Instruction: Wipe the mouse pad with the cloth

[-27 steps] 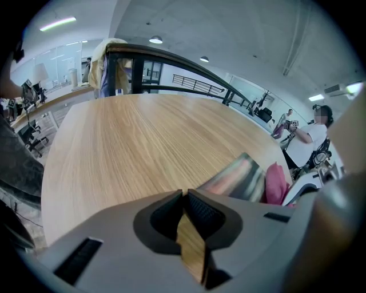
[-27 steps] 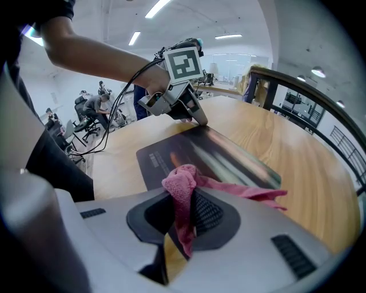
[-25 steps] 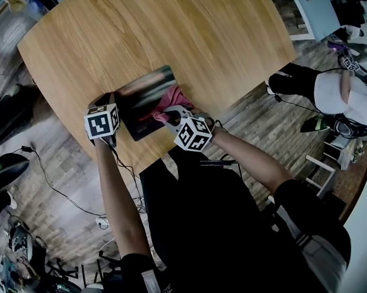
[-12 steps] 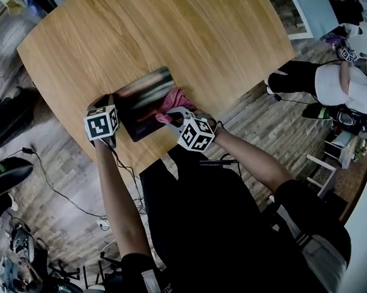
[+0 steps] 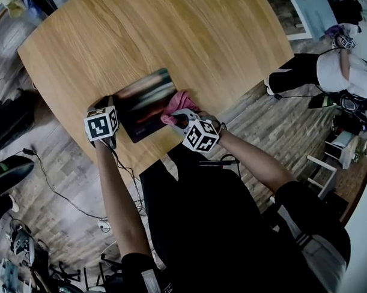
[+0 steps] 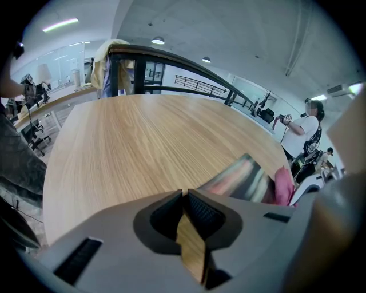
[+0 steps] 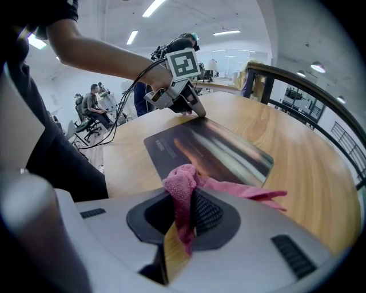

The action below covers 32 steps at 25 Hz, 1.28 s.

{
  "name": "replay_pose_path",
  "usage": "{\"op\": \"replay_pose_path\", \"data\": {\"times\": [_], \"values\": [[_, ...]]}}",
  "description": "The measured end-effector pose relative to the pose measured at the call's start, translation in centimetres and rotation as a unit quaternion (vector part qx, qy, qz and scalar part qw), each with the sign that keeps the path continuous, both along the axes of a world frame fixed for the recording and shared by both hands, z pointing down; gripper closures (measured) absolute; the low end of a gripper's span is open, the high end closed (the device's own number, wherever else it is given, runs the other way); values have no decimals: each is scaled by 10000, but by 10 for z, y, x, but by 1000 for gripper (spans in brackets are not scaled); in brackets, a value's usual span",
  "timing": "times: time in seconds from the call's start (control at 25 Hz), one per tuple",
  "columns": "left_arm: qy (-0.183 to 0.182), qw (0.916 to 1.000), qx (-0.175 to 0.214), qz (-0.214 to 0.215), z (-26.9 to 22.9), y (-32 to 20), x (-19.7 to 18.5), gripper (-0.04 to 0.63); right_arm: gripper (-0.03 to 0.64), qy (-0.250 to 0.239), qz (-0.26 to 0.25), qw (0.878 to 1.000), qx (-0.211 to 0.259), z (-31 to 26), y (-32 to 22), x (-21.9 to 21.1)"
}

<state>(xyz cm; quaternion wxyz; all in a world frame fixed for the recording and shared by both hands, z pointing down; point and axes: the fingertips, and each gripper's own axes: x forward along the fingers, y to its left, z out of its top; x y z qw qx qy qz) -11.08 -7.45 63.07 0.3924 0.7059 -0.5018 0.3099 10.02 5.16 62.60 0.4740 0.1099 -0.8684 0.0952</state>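
mouse pad [image 5: 144, 99] on table [image 5: 167, 35] | cloth [image 5: 178, 103] at pad's right edge

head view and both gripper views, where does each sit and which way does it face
Head view: on the person's head, facing steeply down at the table; both arms, left gripper, right gripper show.
Left gripper view: on the left gripper, facing along its shut jaws across the table; mouse pad at right.
Right gripper view: on the right gripper, facing over the clamped cloth toward the pad; left arm shows.
Shared: both gripper views show pad and cloth.
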Motion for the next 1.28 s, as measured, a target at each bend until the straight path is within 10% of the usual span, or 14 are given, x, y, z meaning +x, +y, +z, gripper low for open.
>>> {"op": "replay_pose_path", "data": {"times": [0.8, 1.28], "values": [[114, 9992, 3, -385, -3, -3, -3, 551, 551, 415, -215, 9959, -779, -11, 14, 41], [260, 9962, -212, -809, -3, 7, -11, 551, 551, -708, 1154, 9896, -478, -75, -49, 31]]}}
